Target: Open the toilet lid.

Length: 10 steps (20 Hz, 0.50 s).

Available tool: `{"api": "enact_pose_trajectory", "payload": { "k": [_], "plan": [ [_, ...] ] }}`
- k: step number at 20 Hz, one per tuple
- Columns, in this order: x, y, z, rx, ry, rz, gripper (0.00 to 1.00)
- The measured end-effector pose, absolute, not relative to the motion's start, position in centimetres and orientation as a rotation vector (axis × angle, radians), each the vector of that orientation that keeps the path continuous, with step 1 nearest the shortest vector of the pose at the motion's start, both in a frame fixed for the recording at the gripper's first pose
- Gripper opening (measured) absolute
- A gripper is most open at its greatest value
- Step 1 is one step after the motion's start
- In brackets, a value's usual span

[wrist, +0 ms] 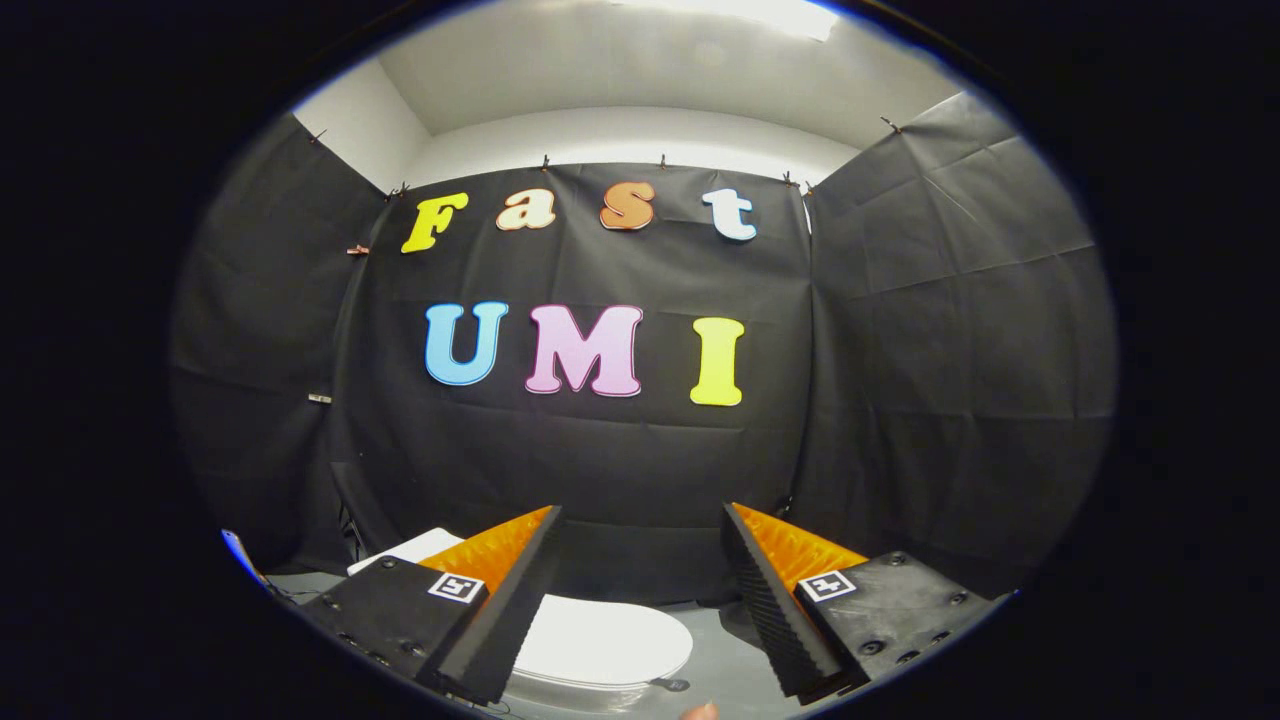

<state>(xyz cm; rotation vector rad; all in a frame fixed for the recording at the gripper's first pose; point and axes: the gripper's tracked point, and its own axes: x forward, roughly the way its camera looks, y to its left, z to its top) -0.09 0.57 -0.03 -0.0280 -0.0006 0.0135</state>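
The hand-held gripper (640, 600) is held up in the booth with its two fingers spread wide apart, nothing between them and nothing touching either one. Each finger carries a ribbed pad on its inner face, and a small square black-and-white marker sits on the flat block behind each finger.

Below the fingers, and partly covered by the left one, lies the white oval plastic toilet lid (605, 640). It is down flat, closed over the seat, and its rounded front end reaches towards the gap between the fingers. The fingers are above it and apart from it. A white rectangular toilet tank top (405, 549) shows behind the left finger, at the far end of the lid and close to the cloth wall.

The toilet stands on a smooth grey floor (725, 655). A small dark object (672, 685) lies on the floor just beside the lid's front edge; it is too small to tell what it is. A fingertip (700, 711) shows at the near edge, between the two fingers.

Black cloth (950, 350) hangs on three sides of the booth, with a white wall and ceiling above it.
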Motion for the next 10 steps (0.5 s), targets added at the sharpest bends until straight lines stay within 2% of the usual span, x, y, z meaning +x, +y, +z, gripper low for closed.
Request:
{"api": "enact_pose_trajectory", "payload": {
  "k": [10],
  "plan": [
    [0.46, -0.12, -0.76, -0.025, 0.007, -0.013, 0.98]
  ]
}}
